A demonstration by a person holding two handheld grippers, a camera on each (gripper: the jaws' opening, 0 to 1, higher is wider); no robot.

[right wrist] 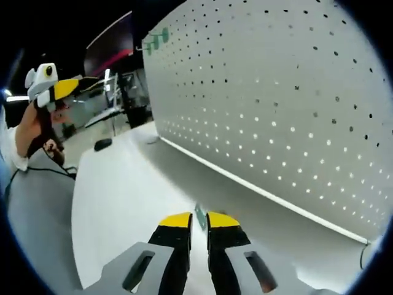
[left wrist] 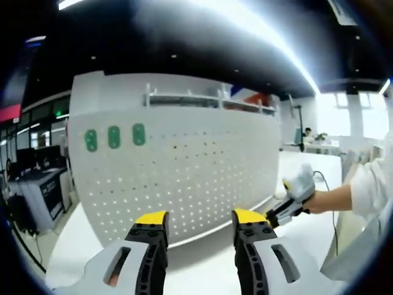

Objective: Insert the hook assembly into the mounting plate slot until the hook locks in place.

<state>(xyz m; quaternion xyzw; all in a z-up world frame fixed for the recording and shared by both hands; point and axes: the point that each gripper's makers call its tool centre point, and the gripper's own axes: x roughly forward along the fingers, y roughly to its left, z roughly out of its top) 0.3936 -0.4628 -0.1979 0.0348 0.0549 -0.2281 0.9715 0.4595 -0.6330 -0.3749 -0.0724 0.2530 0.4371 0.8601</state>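
Left gripper (left wrist: 198,222) jaws apart, empty, facing white pegboard (left wrist: 178,166) carrying three green hooks (left wrist: 114,137). Right gripper (right wrist: 200,222) nearly closed, pinching small green hook piece (right wrist: 201,216) above white table (right wrist: 123,190)

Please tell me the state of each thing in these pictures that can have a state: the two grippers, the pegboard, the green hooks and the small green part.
left gripper: open, empty, facing the board.
right gripper: jaws nearly shut on the small green part, low over the table.
pegboard: upright on the table.
green hooks: three mounted in a row, upper left of the board.
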